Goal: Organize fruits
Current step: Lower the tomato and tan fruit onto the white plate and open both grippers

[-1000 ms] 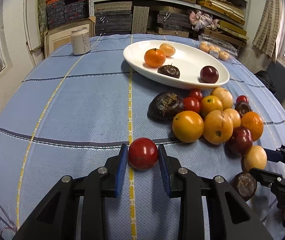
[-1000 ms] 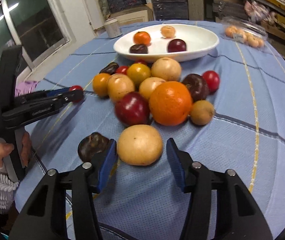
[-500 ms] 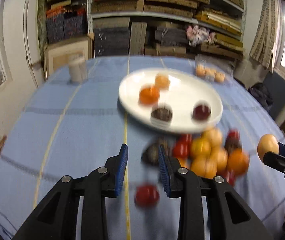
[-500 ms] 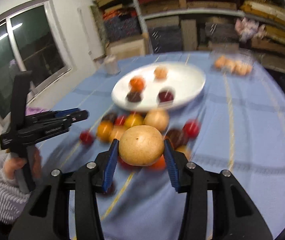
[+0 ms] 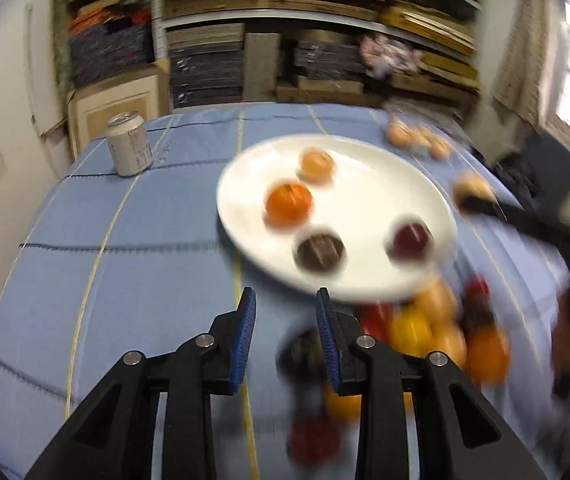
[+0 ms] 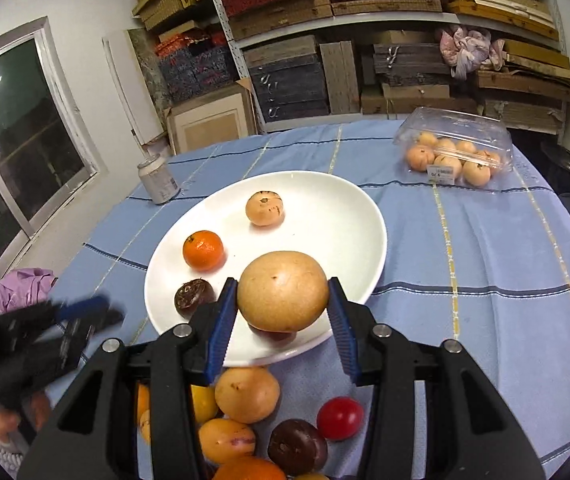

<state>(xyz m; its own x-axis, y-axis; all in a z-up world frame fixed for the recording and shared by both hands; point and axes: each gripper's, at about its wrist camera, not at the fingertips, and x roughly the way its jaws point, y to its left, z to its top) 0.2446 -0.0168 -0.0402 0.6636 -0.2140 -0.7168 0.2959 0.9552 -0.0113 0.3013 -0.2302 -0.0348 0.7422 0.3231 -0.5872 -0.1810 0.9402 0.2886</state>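
Observation:
My right gripper [image 6: 283,312] is shut on a large tan round fruit [image 6: 283,290] and holds it above the near part of the white plate [image 6: 341,216]. The plate holds an orange mandarin [image 6: 202,250], a pale peach fruit [image 6: 265,209], a dark brown fruit [image 6: 194,298] and a dark red one mostly hidden under the held fruit. My left gripper [image 5: 285,332] is open and empty, above the cloth near the plate's [image 5: 365,280] front rim. A pile of loose fruits [image 6: 245,400] lies below the plate. The left wrist view is blurred.
A drink can [image 6: 158,179] stands at the far left of the blue tablecloth [image 6: 485,260]. A clear plastic box of small fruits [image 6: 453,152] sits at the far right. Shelves with stacked boxes stand behind the table. A small red tomato [image 5: 313,438] lies under my left gripper.
My right gripper closed on the tan fruit, lifted it and carried it forward over the plate. My left gripper rose and moved forward, leaving the red tomato behind on the cloth.

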